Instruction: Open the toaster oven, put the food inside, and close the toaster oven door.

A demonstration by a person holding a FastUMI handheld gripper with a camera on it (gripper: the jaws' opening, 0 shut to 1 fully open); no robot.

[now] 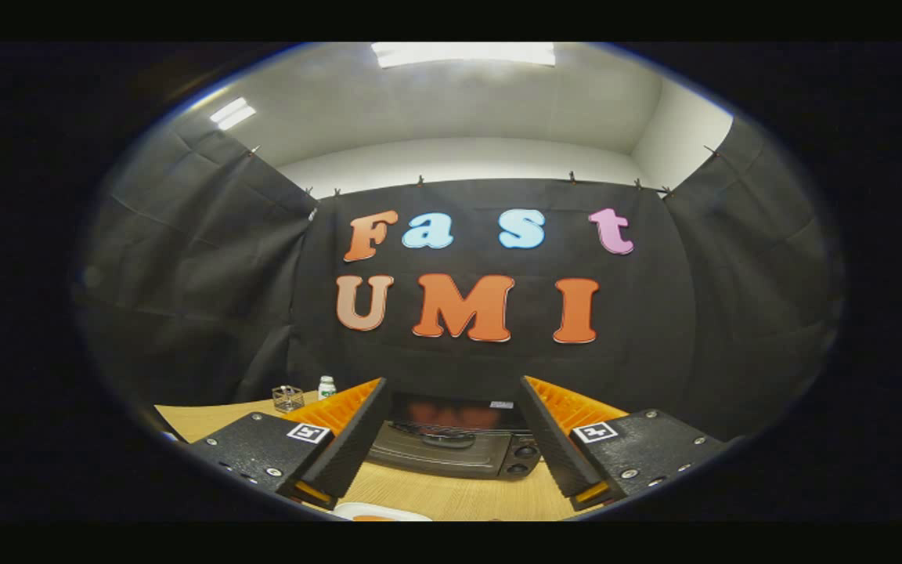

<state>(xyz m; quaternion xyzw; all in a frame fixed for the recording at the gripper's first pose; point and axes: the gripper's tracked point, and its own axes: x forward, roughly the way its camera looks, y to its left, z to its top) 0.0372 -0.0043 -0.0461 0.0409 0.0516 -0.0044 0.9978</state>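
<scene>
Gripper [451, 439] is held wide apart, nothing gripped. Toaster oven [459, 442] is seen between and beyond the fingers on the wooden table [208, 419], door closed. Plate [380, 513], contents unclear, lies just below. Risk is judged: door handle missed or oven shoved back. No brand can be read; small bottle [326, 386] label too tiny.

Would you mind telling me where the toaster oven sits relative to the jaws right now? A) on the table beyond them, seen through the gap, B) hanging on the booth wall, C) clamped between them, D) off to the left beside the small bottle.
A: the toaster oven stands on the wooden table beyond the open gripper, untouched.
</scene>
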